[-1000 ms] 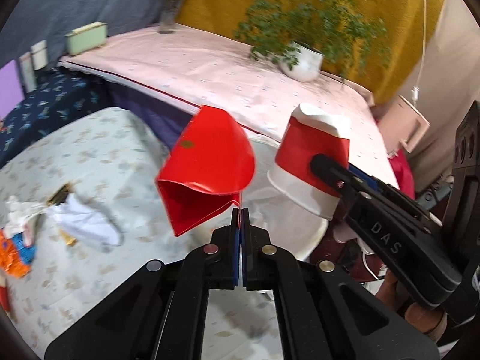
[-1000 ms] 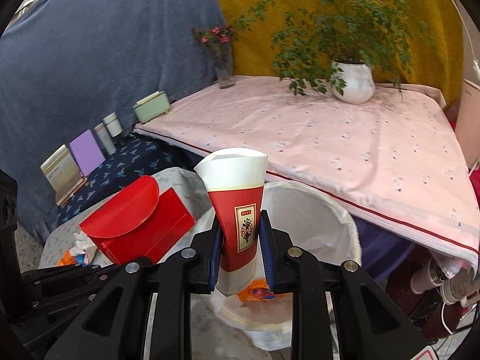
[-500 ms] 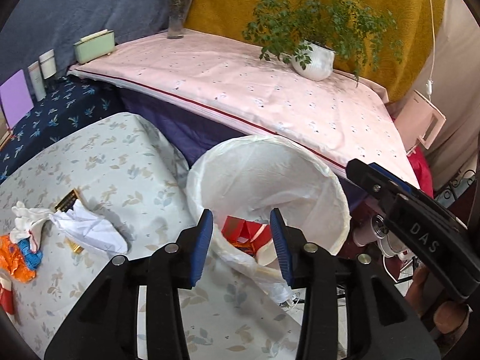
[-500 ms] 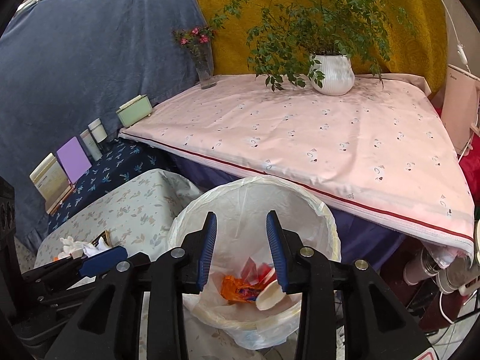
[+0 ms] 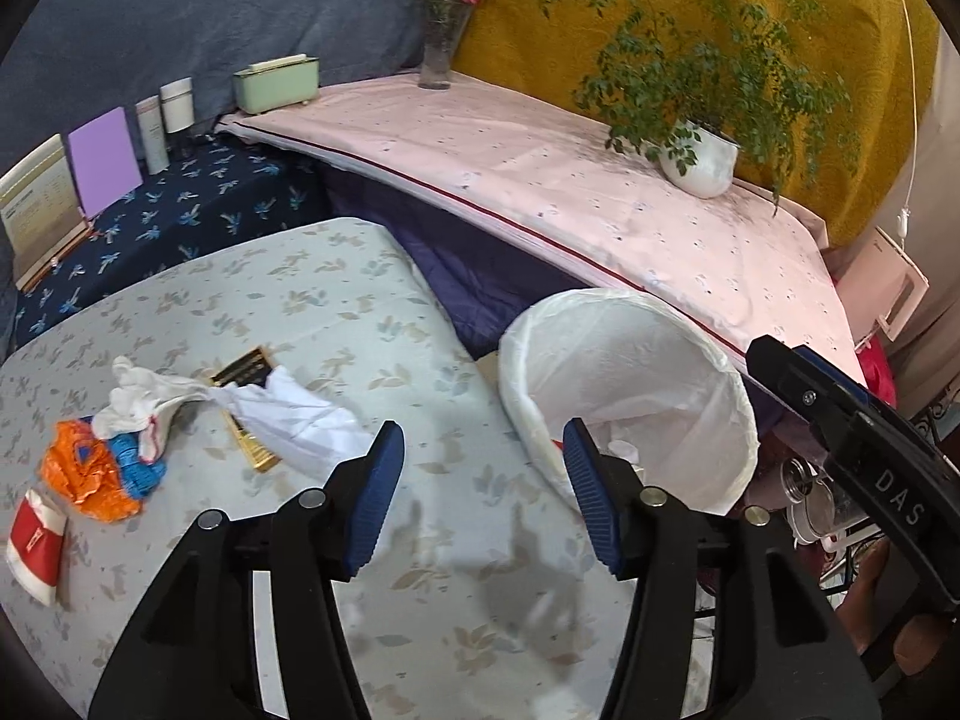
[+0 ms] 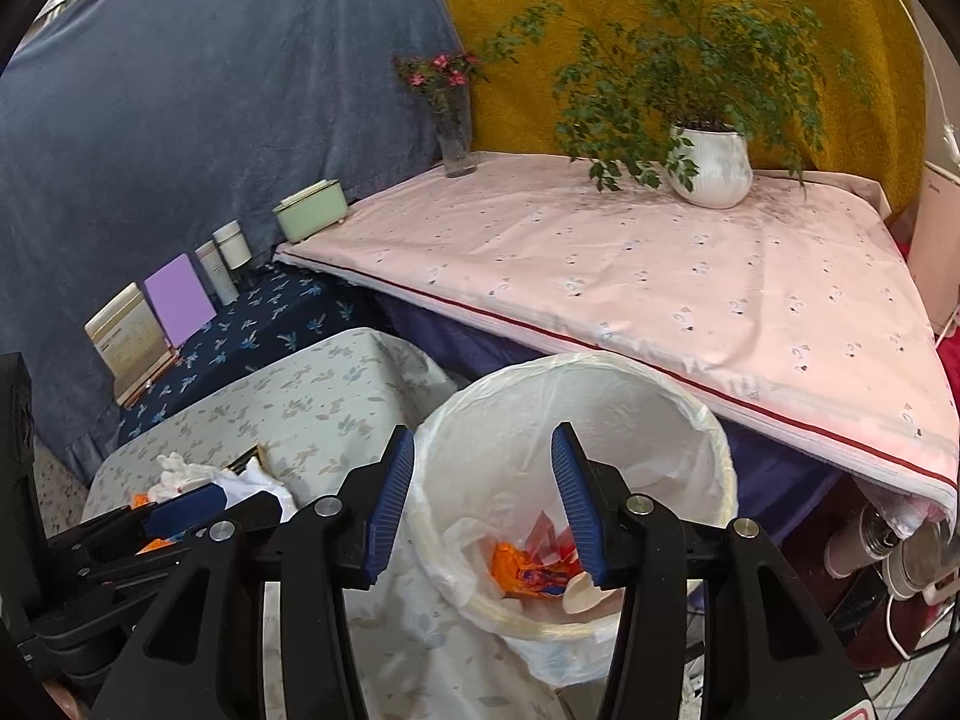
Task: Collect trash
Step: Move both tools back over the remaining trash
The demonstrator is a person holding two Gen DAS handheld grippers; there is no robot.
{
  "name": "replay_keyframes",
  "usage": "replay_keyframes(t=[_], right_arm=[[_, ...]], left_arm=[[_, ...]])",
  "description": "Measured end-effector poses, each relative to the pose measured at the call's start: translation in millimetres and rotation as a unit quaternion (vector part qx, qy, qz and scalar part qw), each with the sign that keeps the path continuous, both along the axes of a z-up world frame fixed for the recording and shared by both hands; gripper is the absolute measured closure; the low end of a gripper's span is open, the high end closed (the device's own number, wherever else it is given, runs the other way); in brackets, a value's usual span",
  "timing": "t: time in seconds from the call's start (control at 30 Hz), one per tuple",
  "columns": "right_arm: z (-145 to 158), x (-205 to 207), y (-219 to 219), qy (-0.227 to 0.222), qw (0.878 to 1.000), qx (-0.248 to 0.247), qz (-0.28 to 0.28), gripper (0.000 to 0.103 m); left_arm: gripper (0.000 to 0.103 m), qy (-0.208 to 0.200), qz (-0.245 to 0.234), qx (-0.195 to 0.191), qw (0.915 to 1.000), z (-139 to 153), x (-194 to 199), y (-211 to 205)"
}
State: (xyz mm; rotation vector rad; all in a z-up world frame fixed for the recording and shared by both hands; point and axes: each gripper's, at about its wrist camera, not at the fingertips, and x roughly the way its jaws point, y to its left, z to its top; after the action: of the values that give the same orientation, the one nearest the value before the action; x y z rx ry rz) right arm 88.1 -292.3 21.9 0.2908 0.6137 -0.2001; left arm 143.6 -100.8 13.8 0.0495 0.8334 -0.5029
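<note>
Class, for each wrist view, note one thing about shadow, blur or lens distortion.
Left wrist view: soft shadows of the tongs fall on the floral cloth; the pink table edge bows from fisheye distortion. Right wrist view: dark vignette rings the frame; the bin liner is evenly lit, without glare.

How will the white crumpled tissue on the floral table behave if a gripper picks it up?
The white tissue looks thin and crumpled, so it is probably floppy and very light. Part of it drapes over the gold box, so lifting may drag that box. It likely compresses flat between the fingers.
</note>
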Motion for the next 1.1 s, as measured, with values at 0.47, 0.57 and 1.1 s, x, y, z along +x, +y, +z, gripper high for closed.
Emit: replay_keyframes(t=[0.47,0.57,1.1], right_arm=[[9.4,8.7,77.2,0.003,0.998,-0.015,0.062,0.056],[8.0,10.8,92.8,0.007,0.997,-0.017,0.075,0.056],[-5.9,24.9,163.9,0.031,0.991,-0.023,0.125,0.056]], left_arm=[[0.036,-0.017,0.078,0.008,0.9968,5.2,-6.1,91.9],[0.033,-0.018,0.098,0.012,0.995,3.1,-7.0,112.1],[0.017,-0.02,0.174,0.065,0.9824,-24.4,-10.8,222.3]])
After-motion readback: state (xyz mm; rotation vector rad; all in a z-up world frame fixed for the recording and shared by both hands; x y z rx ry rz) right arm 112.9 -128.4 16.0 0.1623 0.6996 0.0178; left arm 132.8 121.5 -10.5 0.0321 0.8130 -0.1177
